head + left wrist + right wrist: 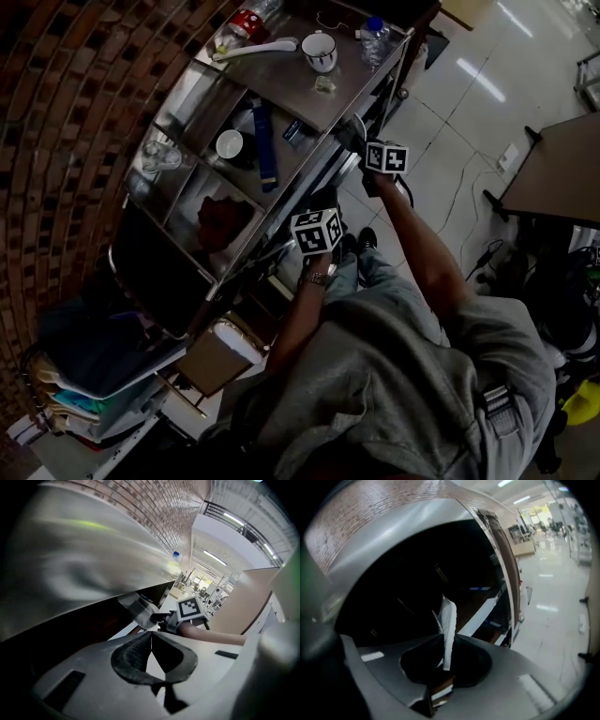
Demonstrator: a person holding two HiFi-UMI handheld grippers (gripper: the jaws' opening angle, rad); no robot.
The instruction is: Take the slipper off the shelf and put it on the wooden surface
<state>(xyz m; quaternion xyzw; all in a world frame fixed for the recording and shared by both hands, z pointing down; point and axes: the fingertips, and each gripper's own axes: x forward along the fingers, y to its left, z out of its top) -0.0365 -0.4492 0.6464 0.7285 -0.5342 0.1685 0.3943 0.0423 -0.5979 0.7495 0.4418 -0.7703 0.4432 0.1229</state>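
My right gripper [447,641] is shut on the thin edge of a white slipper [449,616], which stands up between its pads in front of the dark shelf opening. The left gripper view shows that gripper [157,617] holding the slipper [140,612] just under the metal shelf top. In the head view the right gripper [356,142] is at the front edge of the metal shelf unit [281,89]. My left gripper [151,637] is shut with nothing in it, and it hovers lower at the shelf front [323,202]. A second white slipper [255,49] lies on the top shelf.
The top shelf also holds a cup [320,51], a water bottle [374,37] and a red can [246,21]. Lower shelves hold a white cup [229,143], a blue object [265,141] and a red cloth [221,221]. A brown table [562,169] stands at the right, and a brick wall [66,112] runs behind.
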